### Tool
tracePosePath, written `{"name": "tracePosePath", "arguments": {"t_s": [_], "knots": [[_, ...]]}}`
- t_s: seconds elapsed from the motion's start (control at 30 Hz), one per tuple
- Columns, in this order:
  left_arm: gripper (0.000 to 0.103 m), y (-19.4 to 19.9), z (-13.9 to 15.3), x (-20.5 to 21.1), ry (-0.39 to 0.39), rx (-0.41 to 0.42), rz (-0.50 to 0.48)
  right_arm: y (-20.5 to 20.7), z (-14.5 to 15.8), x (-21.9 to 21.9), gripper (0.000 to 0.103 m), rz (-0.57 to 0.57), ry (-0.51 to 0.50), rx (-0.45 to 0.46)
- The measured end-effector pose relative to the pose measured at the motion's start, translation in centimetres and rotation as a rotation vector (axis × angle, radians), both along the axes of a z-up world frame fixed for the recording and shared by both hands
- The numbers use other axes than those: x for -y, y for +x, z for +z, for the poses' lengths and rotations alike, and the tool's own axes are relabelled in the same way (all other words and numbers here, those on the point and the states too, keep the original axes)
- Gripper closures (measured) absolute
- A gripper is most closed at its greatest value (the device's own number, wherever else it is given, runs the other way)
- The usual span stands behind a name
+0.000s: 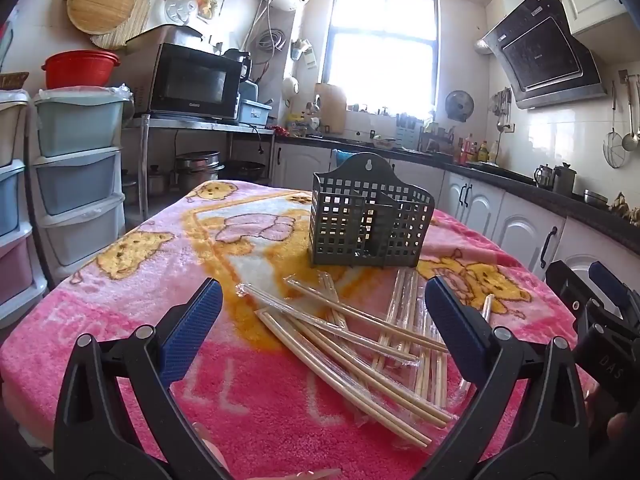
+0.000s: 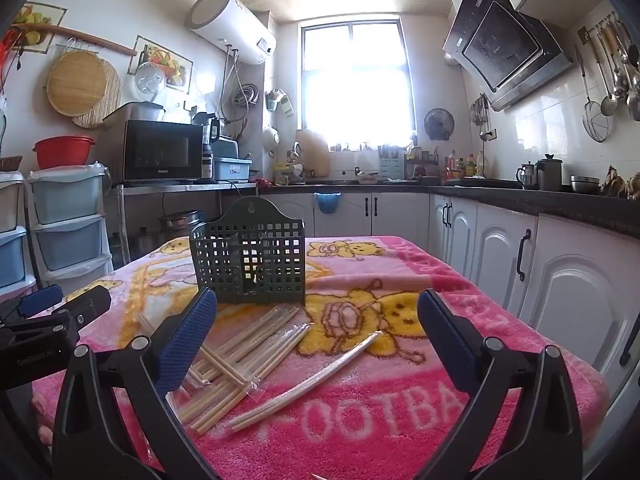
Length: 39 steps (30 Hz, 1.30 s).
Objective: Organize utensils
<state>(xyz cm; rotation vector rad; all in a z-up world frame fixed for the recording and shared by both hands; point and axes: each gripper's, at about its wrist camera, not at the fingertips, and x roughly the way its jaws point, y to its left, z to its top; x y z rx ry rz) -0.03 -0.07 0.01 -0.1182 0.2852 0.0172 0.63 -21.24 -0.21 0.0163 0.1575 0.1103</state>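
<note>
A dark grey perforated utensil holder (image 1: 370, 216) (image 2: 250, 262) stands upright on the pink blanket-covered table (image 1: 120, 320) (image 2: 400, 420). In front of it lies a loose pile of wrapped wooden chopsticks (image 1: 360, 344) (image 2: 248, 356), and one wrapped pair (image 2: 312, 380) lies apart to the right. My left gripper (image 1: 324, 316) hangs open over the near side of the pile, nothing between its blue pads. My right gripper (image 2: 318, 320) is open too, level above the single pair and the pile's right side. Each gripper shows at the edge of the other's view.
Stacked plastic drawers (image 1: 76, 176) stand left of the table, with a microwave (image 1: 192, 80) on a metal shelf behind. White cabinets (image 2: 560, 288) and a dark counter run along the right wall. The table's near and right edges drop off close by.
</note>
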Motion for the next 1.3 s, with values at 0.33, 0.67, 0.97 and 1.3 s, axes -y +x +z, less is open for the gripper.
{"name": "tracePosePath", "arguments": {"t_s": [0.33, 0.67, 0.97, 1.3], "knots": [[0.009, 0.03, 0.03, -0.12, -0.002, 0.001, 0.003, 0.01, 0.02, 0.06, 0.006, -0.002, -0.001, 0.003], [0.009, -0.02, 0.04, -0.09, -0.002, 0.002, 0.002, -0.01, 0.26, 0.13, 0.006, -0.003, -0.001, 0.006], [0.009, -0.03, 0.09, -0.09, -0.004, 0.001, 0.003, 0.18, 0.52, 0.2, 0.006, 0.001, 0.0, 0.004], [0.009, 0.03, 0.03, -0.15, -0.004, 0.002, 0.003, -0.14, 0.7, 0.22, 0.006, 0.0, -0.001, 0.007]]}}
